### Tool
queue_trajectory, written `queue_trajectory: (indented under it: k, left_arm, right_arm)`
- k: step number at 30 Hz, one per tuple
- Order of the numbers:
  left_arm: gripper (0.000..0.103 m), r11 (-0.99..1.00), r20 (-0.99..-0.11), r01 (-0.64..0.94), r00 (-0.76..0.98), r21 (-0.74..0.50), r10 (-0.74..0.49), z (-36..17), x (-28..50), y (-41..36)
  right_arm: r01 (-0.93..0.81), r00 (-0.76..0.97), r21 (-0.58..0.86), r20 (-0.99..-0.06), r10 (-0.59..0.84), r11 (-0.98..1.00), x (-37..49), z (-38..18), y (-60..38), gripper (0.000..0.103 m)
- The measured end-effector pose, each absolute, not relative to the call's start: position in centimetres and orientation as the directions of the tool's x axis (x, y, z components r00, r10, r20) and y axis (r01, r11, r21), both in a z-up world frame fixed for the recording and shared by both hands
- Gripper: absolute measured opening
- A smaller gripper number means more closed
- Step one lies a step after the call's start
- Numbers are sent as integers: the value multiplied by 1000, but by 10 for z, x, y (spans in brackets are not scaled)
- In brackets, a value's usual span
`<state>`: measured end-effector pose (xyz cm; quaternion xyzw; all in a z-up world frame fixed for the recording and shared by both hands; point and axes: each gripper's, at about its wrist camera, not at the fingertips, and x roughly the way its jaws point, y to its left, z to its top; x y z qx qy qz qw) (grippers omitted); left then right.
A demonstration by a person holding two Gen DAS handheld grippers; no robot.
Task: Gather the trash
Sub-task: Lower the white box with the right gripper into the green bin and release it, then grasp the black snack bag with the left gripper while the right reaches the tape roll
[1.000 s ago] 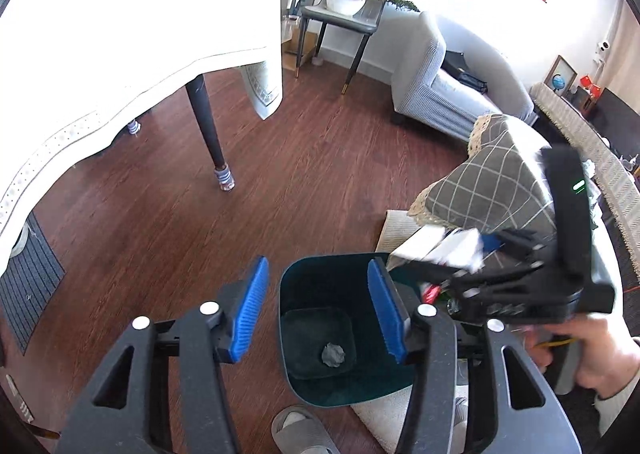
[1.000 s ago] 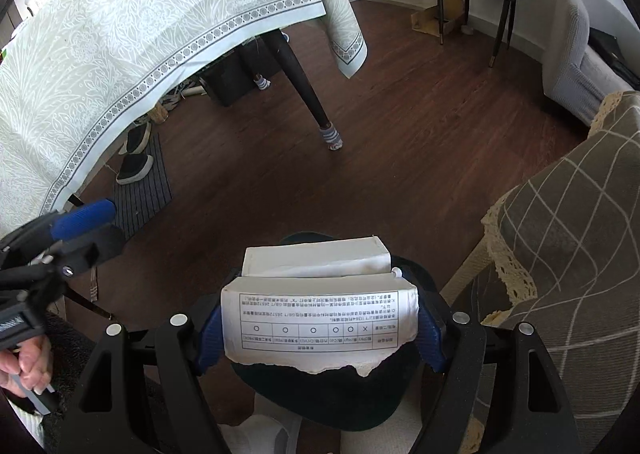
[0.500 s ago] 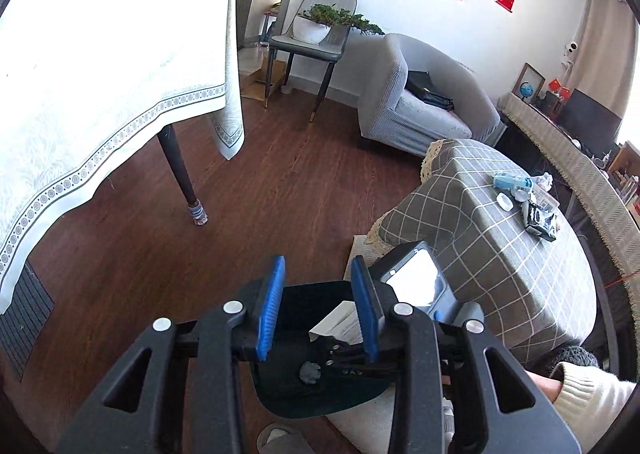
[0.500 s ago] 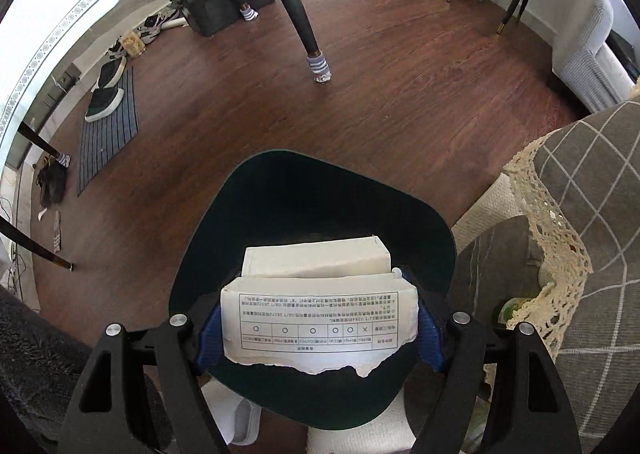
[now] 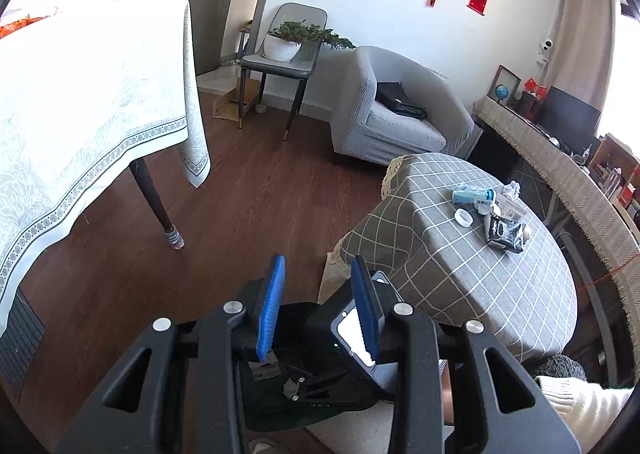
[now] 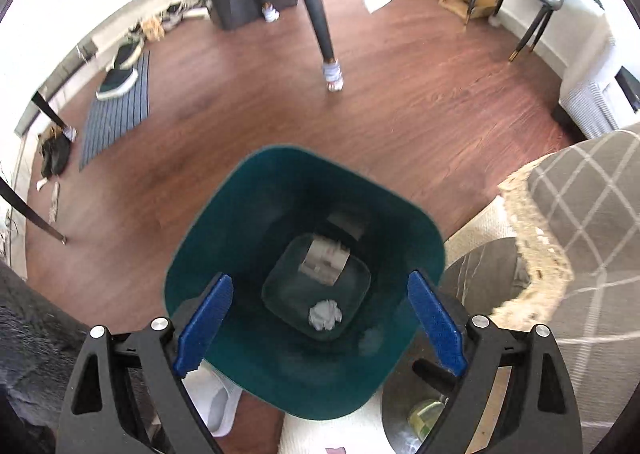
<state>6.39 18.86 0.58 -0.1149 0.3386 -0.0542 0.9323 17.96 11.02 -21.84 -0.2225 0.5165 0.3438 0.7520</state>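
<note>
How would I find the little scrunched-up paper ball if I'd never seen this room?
Look for the dark green bin standing on the brown wood floor, right under the open right claw. Peer down to its bottom: the paper ball lies nearest the claw. It's white, round and crinkly, unlike the flat-sided box beside it.

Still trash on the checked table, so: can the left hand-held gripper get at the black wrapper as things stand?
Probably yes. The left hand-held gripper is open and empty, and the black wrapper lies exposed on the checked table, with nothing between them.
</note>
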Motion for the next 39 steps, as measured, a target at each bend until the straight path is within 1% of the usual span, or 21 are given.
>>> queue_trajectory:
  k: [5, 8, 12, 14, 17, 20, 22, 29, 30, 32, 34, 39]
  left_arm:
    - [36, 967, -591, 28, 787, -253, -178, 19, 64, 182]
    - [36, 969, -577, 27, 799, -245, -168, 26, 65, 180]
    - [36, 971, -567, 17, 809, -239, -154, 32, 65, 181]
    - [38, 971, -564, 10, 812, -240, -148, 33, 66, 181]
    - [39, 968, -560, 4, 815, -252, -149, 34, 69, 180]
    - [42, 969, -553, 5, 820, -246, -145, 38, 71, 176]
    - [47, 969, -548, 6, 824, -247, -145, 40, 73, 173]
    - [54, 970, -555, 34, 815, -240, -166, 39, 84, 150]
    - [57, 971, -556, 44, 813, -233, -171, 39, 85, 144]
    - [59, 973, -557, 64, 810, -222, -181, 39, 87, 133]
    - [64, 973, -558, 85, 807, -214, -193, 39, 91, 122]
    - [68, 970, -568, 134, 791, -203, -228, 35, 99, 94]
  right_arm:
    - [-734, 257, 43, -906, 336, 677, 179, -191, 95, 91]
    - [-739, 250, 83, -888, 385, 669, 174, -173, 83, 90]
    - [-749, 278, 77, -865, 418, 658, 164, -148, 70, 90]
    - [-754, 297, 74, -848, 439, 653, 158, -134, 63, 90]
    - [-767, 299, 97, -820, 488, 634, 151, -117, 50, 85]
    - [-784, 324, 78, -795, 513, 616, 140, -99, 43, 84]
    - [-798, 330, 87, -766, 552, 597, 134, -82, 37, 84]
    - [-795, 407, 73, -671, 619, 602, 120, -34, 6, 84]
    - [-791, 418, 70, -664, 620, 608, 120, -30, 0, 84]
    - [-777, 444, 62, -651, 616, 626, 121, -24, -12, 84]
    - [-756, 471, 58, -643, 604, 652, 126, -20, -26, 84]
    - [-692, 533, 55, -634, 560, 720, 140, -17, -63, 84]
